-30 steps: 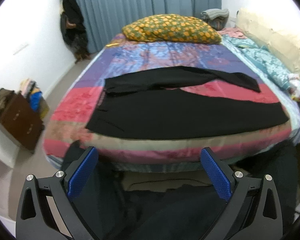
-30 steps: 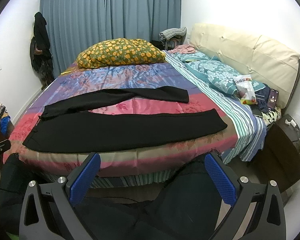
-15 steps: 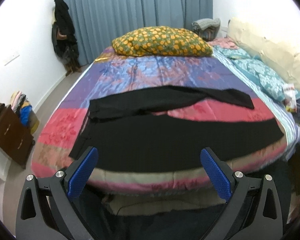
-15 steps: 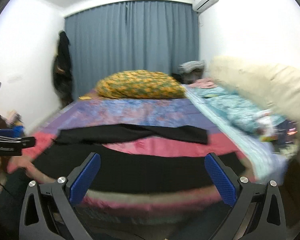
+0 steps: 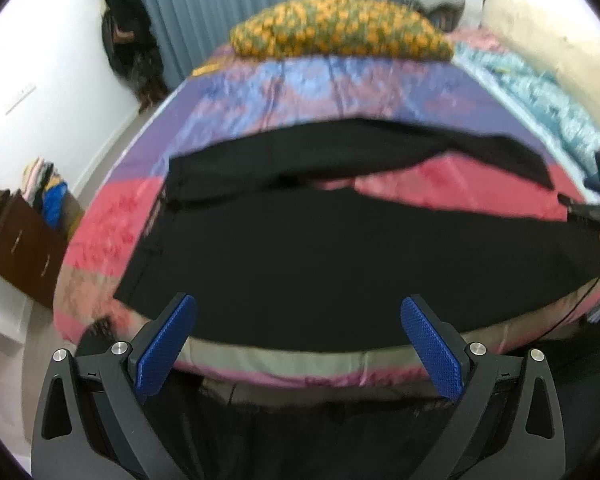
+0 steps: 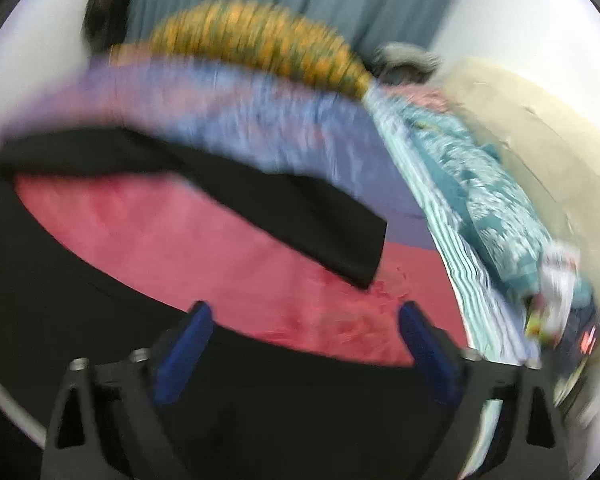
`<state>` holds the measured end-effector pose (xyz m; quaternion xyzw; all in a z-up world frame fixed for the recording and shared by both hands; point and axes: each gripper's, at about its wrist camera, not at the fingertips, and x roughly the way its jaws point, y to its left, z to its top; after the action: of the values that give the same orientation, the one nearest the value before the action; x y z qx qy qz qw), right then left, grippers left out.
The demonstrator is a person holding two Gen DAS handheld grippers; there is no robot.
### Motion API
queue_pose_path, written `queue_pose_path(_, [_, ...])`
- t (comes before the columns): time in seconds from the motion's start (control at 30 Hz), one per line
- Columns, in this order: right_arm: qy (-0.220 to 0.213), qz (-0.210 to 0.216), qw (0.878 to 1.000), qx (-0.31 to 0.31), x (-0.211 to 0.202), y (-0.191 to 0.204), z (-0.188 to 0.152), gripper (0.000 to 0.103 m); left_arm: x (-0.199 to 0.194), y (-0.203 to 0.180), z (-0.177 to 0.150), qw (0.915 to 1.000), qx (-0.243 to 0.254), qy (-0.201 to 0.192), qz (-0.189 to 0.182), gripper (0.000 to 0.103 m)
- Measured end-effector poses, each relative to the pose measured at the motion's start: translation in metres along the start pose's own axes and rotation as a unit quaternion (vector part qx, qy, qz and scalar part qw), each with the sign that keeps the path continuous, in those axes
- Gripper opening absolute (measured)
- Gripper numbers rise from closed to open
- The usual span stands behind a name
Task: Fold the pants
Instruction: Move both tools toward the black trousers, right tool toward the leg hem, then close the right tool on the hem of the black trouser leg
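Plainly, we held our left gripper (image 5: 298,322) wide open with nothing between its blue pads (image 5: 165,344), poised over the near edge of the bed (image 5: 300,364). Straight ahead of it the black pants (image 5: 340,256) lay spread flat on the patchwork bedspread (image 5: 332,88), one leg running broad across just beyond the fingertips, the other angling off farther ahead and to the right. Beyond them sat an orange-patterned pillow (image 5: 340,28), and off to the left a brown dresser (image 5: 24,248) stood by the wall.

Our right gripper (image 6: 304,320) was likewise spread wide and held nothing; its view was blurred. The near leg of the pants (image 6: 80,280) passed under its fingers, while the hem of the far leg (image 6: 356,240) lay just ahead. To its right ran teal bedding (image 6: 480,192) and a cream headboard (image 6: 540,140).
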<state>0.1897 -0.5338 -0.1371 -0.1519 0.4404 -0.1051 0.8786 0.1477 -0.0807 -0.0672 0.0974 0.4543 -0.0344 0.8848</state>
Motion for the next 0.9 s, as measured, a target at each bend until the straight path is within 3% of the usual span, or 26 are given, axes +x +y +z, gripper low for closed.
queue_pose_path(0.1, [0.047, -0.018, 0.995, -0.085, 0.062, -0.006, -0.001, 0.064, 0.020, -0.005, 0.000, 0.9994, 0.008, 0.027, 0.018, 0.102])
queue_pose_path(0.2, [0.051, -0.037, 0.992, -0.111, 0.100, -0.009, -0.006, 0.064, 0.037, -0.009, 0.002, 0.9980, 0.014, 0.051, 0.035, 0.102])
queue_pose_path(0.33, [0.033, -0.064, 0.989, -0.130, 0.140, -0.016, 0.012, 0.064, 0.055, -0.010, 0.008, 0.9960, 0.010, 0.073, 0.049, 0.102])
queue_pose_path(0.37, [0.038, -0.056, 0.990, -0.121, 0.150, -0.021, 0.021, 0.059, 0.058, -0.010, 0.009, 0.9958, 0.009, 0.077, 0.049, 0.102])
queue_pose_path(0.4, [0.048, -0.034, 0.993, -0.106, 0.154, -0.028, 0.028, 0.035, 0.062, -0.012, 0.009, 0.9955, 0.008, 0.082, 0.048, 0.102])
queue_pose_path(0.47, [0.056, -0.018, 0.993, -0.100, 0.152, -0.029, 0.037, 0.006, 0.067, -0.015, 0.010, 0.9952, 0.010, 0.086, 0.045, 0.102])
queue_pose_path(0.53, [0.045, -0.005, 0.995, -0.092, 0.128, -0.030, 0.043, 0.005, 0.068, -0.019, 0.010, 0.9954, 0.014, 0.086, 0.040, 0.102])
queue_pose_path(0.73, [0.023, 0.094, 0.994, -0.049, 0.015, -0.067, 0.082, 0.005, 0.065, -0.023, 0.009, 0.9968, 0.021, 0.074, 0.023, 0.102])
queue_pose_path(0.87, [0.027, 0.122, 0.992, 0.010, 0.012, -0.110, 0.156, 0.005, 0.071, -0.025, 0.010, 0.9960, 0.011, 0.089, 0.007, 0.102])
queue_pose_path(0.9, [0.038, 0.123, 0.991, 0.031, 0.025, -0.122, 0.173, 0.012, 0.072, -0.026, 0.010, 0.9958, 0.009, 0.091, 0.005, 0.102])
